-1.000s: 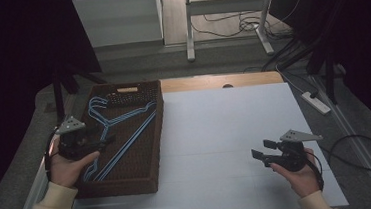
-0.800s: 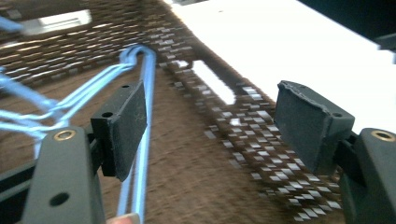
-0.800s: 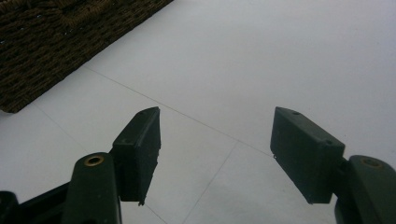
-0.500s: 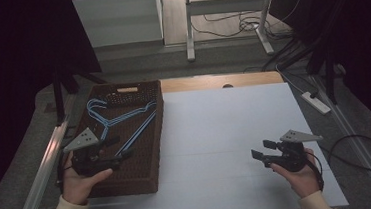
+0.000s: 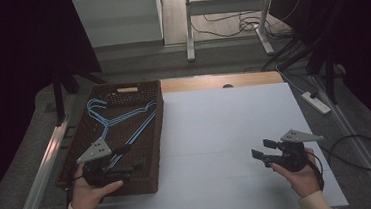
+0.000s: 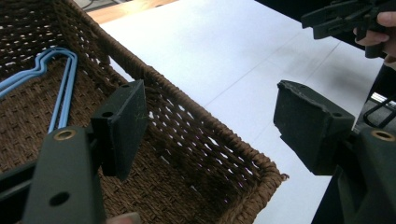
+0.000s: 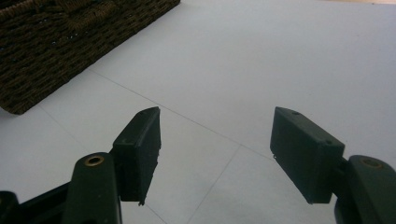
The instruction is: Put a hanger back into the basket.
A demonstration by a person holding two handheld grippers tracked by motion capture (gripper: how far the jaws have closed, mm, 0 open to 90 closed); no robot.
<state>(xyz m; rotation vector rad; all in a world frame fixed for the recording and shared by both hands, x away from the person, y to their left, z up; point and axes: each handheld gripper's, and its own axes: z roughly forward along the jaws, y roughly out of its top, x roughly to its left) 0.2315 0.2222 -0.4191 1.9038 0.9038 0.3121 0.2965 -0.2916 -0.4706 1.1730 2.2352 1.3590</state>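
A brown wicker basket (image 5: 156,132) stands on the left of the white table and holds several light-blue wire hangers (image 5: 117,121). My left gripper (image 5: 131,158) hovers open over the basket's near end, pointing right. In the left gripper view its jaws (image 6: 215,126) straddle the basket's rim (image 6: 196,116) with nothing gripped, and the hangers (image 6: 60,88) lie to the left. My right gripper (image 5: 261,149) is open above the bare table at the near right, pointing left. In the right gripper view its jaws (image 7: 215,149) are empty, with the basket (image 7: 70,42) at the top left.
The white table surface (image 5: 226,131) spreads between basket and right hand, with a wooden strip (image 5: 222,81) along its far edge. A power strip (image 5: 316,101) and cables lie on the floor to the right. Desk legs (image 5: 188,29) stand beyond the table.
My left gripper has slid right and nearer, from the basket's left edge to above its near end. The right gripper has stayed put.
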